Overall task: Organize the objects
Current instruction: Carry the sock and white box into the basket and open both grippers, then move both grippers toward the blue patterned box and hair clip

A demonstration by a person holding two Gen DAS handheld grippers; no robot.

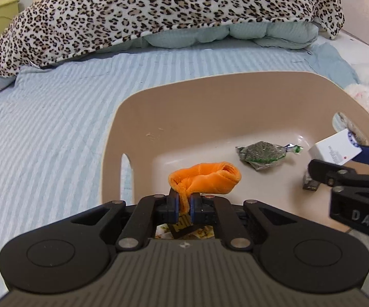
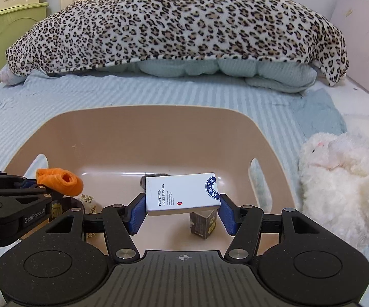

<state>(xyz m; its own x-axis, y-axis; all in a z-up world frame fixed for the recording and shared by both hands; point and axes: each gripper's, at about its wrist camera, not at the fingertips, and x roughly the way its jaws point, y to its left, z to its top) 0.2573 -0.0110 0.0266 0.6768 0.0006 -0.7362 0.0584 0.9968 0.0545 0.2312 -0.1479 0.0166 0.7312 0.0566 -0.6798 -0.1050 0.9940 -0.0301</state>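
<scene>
An orange cloth is pinched between the closed blue pads of the left claw and is held above the near left part of a beige plastic basin, which rests on a bed covered by a blue-and-white striped sheet. A white box printed with "PREFERRED HOTEL SUPPLIES" is clamped lengthwise between the fingers of the right claw and is held over the middle of the basin, clear of its floor. On the basin floor a small dark carton is seen standing directly below the box, and a green packet is seen lying farther back. A patterned item is partly hidden beneath the left claw and cannot be identified. A white plush toy lies on the bed just beside the basin's right wall. At the head of the bed, a leopard-print blanket is draped over pale green bedding.
</scene>
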